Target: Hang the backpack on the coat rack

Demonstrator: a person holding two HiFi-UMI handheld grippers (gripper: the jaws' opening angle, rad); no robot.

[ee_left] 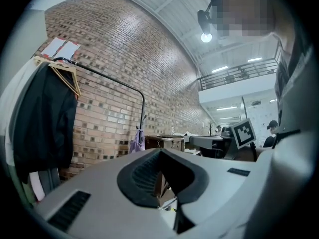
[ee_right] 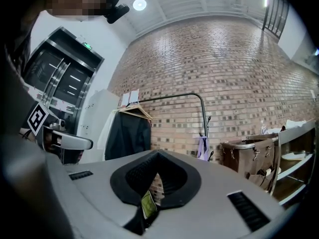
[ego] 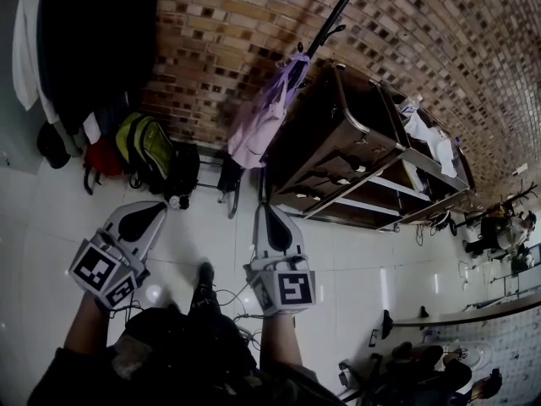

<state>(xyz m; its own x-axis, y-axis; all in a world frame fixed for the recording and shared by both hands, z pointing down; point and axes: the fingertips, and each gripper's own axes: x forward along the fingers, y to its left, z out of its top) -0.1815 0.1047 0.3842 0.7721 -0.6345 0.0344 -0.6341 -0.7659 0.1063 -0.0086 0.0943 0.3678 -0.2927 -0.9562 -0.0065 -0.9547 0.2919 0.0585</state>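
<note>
Two tools, the left tool (ego: 149, 213) and the right tool (ego: 267, 218), are held level and side by side on outstretched forearms above the white tiled floor (ego: 355, 252), tips toward the brick wall (ego: 220, 49), each with jaws closed together and gripping nothing. One backpack (ego: 145, 146), yellow-green and black, sits on the floor against the wall, below the dark coats (ego: 93, 41) at the left end of the coat rack (ee_right: 169, 96), apart from both tools. One brown open-shelved cart (ego: 338, 142) stands to the right of the rack, past a hanging purple garment (ego: 262, 117), with white cloth (ego: 427, 138) on top.

A brick wall (ego: 245, 24) meets a pale tiled floor (ego: 363, 256), with a brown shelf unit (ego: 338, 142) against it
</note>
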